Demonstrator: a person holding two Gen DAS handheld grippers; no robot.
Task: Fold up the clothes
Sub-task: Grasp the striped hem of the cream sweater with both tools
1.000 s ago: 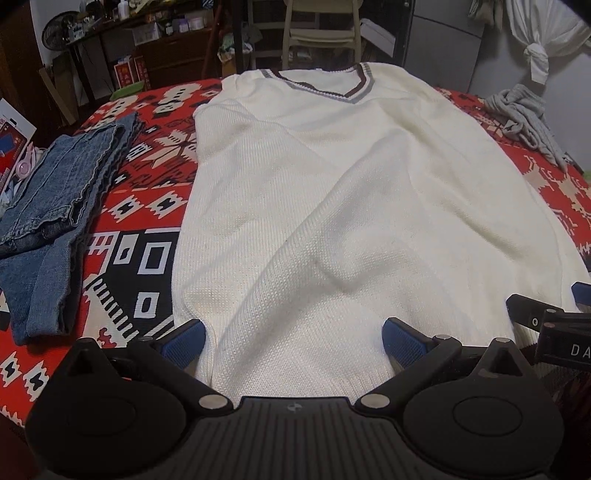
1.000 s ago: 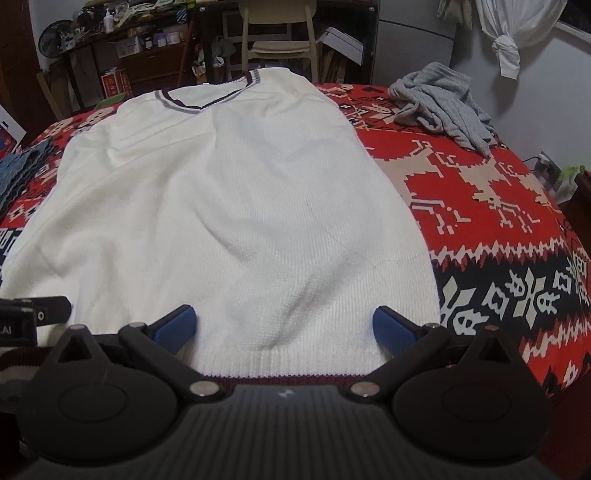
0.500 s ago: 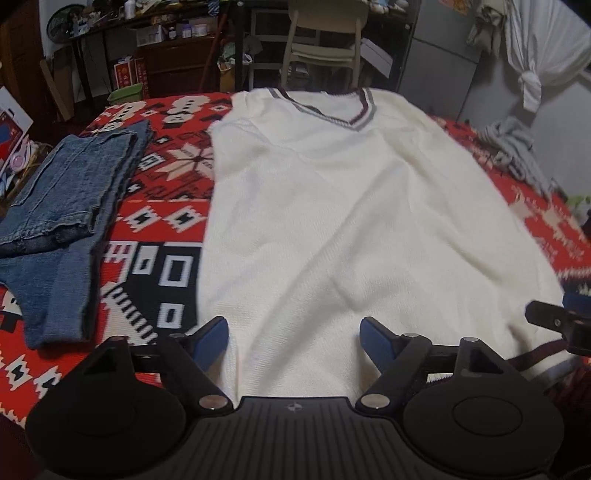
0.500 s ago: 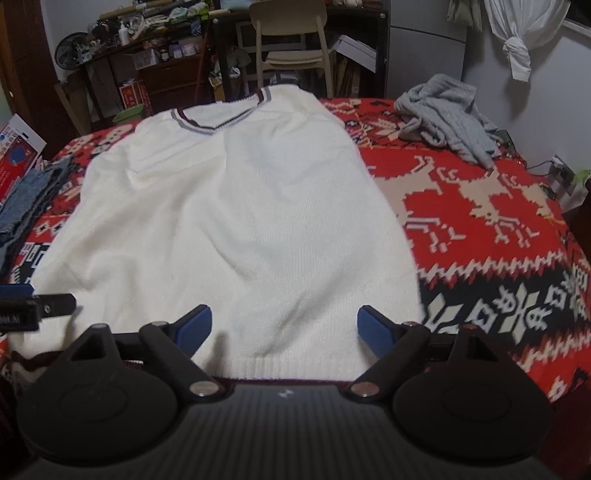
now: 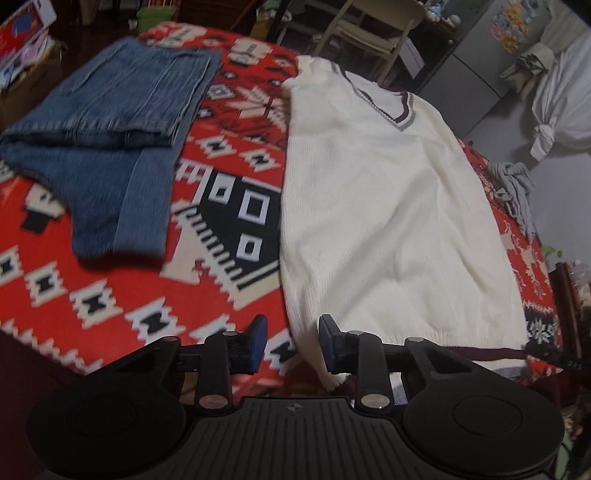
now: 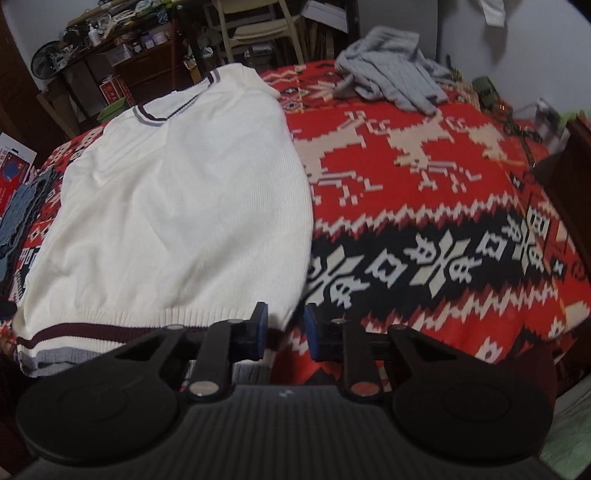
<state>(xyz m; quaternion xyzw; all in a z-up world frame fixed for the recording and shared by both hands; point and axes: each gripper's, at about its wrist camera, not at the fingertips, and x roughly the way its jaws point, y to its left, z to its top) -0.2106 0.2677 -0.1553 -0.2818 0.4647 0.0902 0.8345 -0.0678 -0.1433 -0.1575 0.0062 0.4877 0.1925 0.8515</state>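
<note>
On the patterned red blanket [image 5: 110,295] a cream V-neck sweater [image 5: 388,206] lies flat, front up, collar at the far end and ribbed hem at the near edge; the hem carries a maroon stripe and a grey band [image 6: 66,354] and droops slightly over the near edge of the surface. Beside the sweater's left flank, well apart from it, rests a folded pair of blue jeans [image 5: 110,122]; near the far right corner lies a crumpled grey garment [image 6: 391,77], apart from the sweater. Left tool [image 5: 291,341]: blue pads parted by a narrow gap, positioned at the sweater's near left hem corner; the right pad [image 5: 327,343] overlaps the cream edge, the left pad [image 5: 258,341] stands over the blanket; no fabric is seen clamped between them. Right tool [image 6: 284,328]: pads likewise parted by a narrow gap, positioned at the near right hem corner; the left pad [image 6: 260,330] sits against the hem, the right pad over the blanket; whether fabric lies in the gap cannot be told. Beyond the far end stand a pale chair [image 6: 255,29] and cluttered shelving [image 6: 110,48].
</note>
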